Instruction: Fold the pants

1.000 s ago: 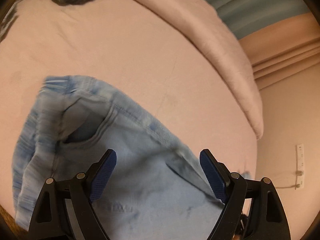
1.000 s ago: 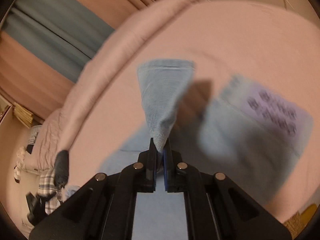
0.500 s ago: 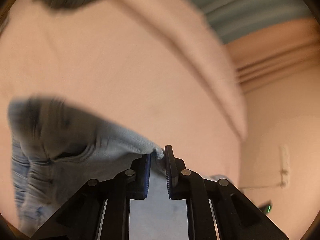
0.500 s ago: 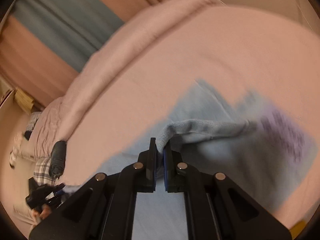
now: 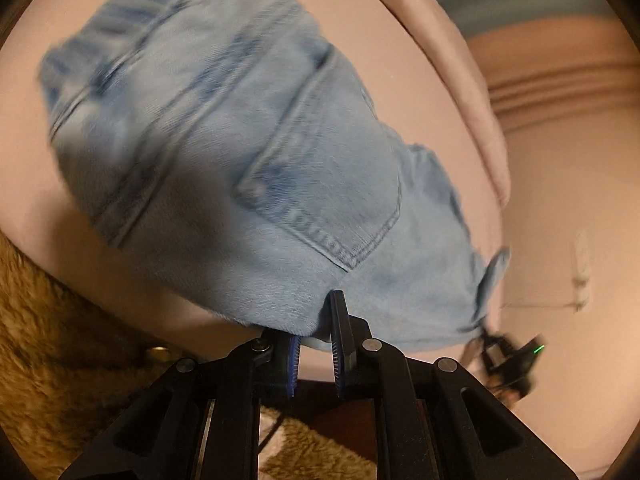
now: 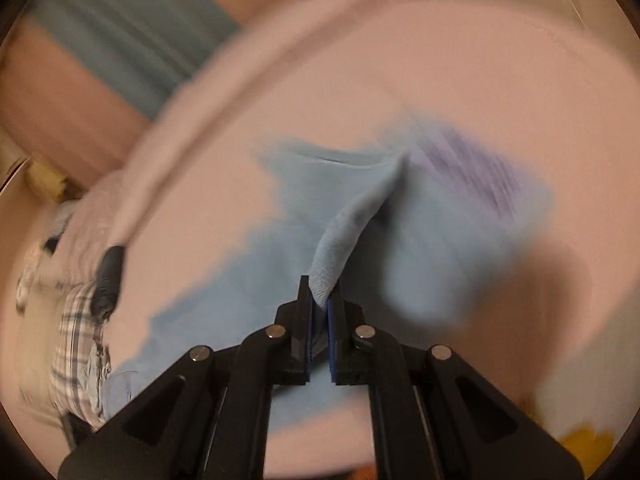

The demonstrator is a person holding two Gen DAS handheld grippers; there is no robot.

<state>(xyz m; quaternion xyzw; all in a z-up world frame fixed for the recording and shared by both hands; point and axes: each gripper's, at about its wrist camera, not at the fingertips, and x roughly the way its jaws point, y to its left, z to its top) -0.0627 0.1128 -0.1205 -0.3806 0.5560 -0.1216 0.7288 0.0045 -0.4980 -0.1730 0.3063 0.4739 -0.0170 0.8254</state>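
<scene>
While both the left gripper (image 5: 316, 340) and right gripper (image 6: 320, 312) pinch thin edges of the light-blue denim pants (image 5: 248, 152), a quick pull could slip the cloth free and spoil the fold

Pants (image 5: 248, 152) lie on bed (image 5: 400, 68), spreading 10-to-12 o'clock from left gripper (image 5: 314, 336) at their near edge, w/ rolled duvet (image 5: 472, 92) behind at 1 o'clock, fuzzy rug (image 5: 44, 344) below at 8; right-wrist view: checked cloth (image 6: 76, 344) at 9.
</scene>
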